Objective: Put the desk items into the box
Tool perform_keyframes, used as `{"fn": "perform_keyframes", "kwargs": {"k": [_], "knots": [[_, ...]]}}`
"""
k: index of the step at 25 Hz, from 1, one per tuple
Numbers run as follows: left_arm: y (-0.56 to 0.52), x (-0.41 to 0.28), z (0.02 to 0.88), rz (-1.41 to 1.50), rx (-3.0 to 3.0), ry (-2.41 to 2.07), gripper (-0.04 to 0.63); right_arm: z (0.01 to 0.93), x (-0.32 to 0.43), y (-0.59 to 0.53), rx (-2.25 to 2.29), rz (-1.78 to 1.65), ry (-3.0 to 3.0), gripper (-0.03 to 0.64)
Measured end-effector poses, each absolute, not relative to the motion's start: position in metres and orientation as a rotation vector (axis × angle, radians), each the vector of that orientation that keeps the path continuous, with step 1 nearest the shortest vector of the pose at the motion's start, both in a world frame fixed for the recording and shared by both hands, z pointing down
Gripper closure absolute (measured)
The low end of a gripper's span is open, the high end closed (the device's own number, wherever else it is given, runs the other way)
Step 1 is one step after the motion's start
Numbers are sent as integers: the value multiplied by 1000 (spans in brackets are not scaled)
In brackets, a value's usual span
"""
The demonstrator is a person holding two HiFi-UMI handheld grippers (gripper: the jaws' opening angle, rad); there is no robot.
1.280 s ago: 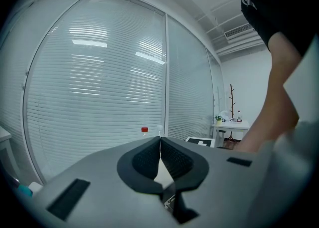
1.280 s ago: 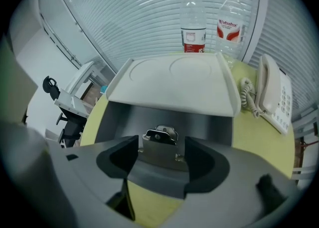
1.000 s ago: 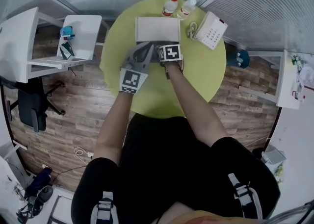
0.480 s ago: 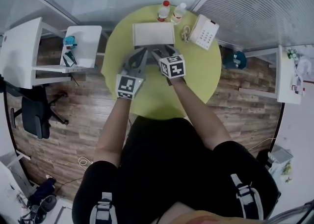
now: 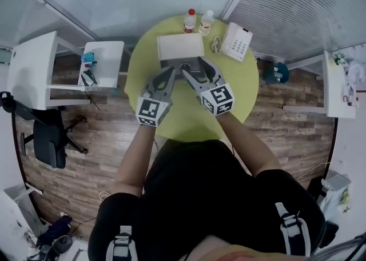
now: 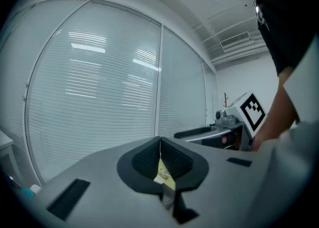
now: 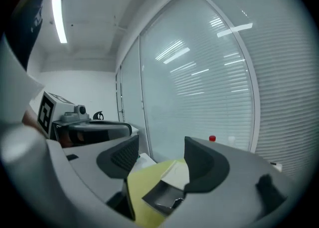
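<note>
A white box [image 5: 180, 47] stands on the round yellow-green table [image 5: 183, 111], toward its far side. A small dark grey metallic item [image 5: 188, 67] lies on the table at the box's near edge. My right gripper [image 5: 196, 68] is open, its jaws spread just on my side of that item; in the right gripper view the item [image 7: 162, 197] and the box [image 7: 178, 171] show low between the jaws of the right gripper [image 7: 160, 159]. My left gripper [image 5: 170, 71] hovers left of it, shut, its pads [image 6: 149, 159] pressed together, nothing held.
Two bottles, one red-capped [image 5: 189, 21] and one white-capped [image 5: 206, 21], stand behind the box. A white telephone [image 5: 237, 41] sits at the back right. A white side table [image 5: 106, 60] and an office chair [image 5: 48, 140] stand left of the round table on the wooden floor.
My right gripper has drawn back from the box's near edge toward me and its jaws now stand spread. The left gripper has hardly moved. The head camera has shifted.
</note>
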State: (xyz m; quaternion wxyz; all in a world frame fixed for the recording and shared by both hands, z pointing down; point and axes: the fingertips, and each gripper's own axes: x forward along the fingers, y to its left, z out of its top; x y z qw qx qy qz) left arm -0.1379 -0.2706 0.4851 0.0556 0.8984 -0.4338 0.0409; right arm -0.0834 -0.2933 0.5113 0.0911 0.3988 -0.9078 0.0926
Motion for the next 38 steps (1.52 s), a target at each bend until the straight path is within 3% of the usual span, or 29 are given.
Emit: {"fn": "perform_keyframes", "kwargs": {"k": [8,9,10,13,38], "knots": [[-245,-125,450,74,2758,-1261,581,449,-71,-251,1161,125,-2808,350],[-242,-123,447,71,2765,-1255,581,444,-68,-247,1170,103,-2814,409],[-240,-121,443,67,2772,-1248,581,440,-65,-243,1179,81,-2819,508],[-234,-117,435,55,2796,-1230,581,433,-60,-234,1168,40,-2844,592],[-222,-116,435,53,2808,-1202,581,432,-71,-225,1116,92,-2873,601]]}}
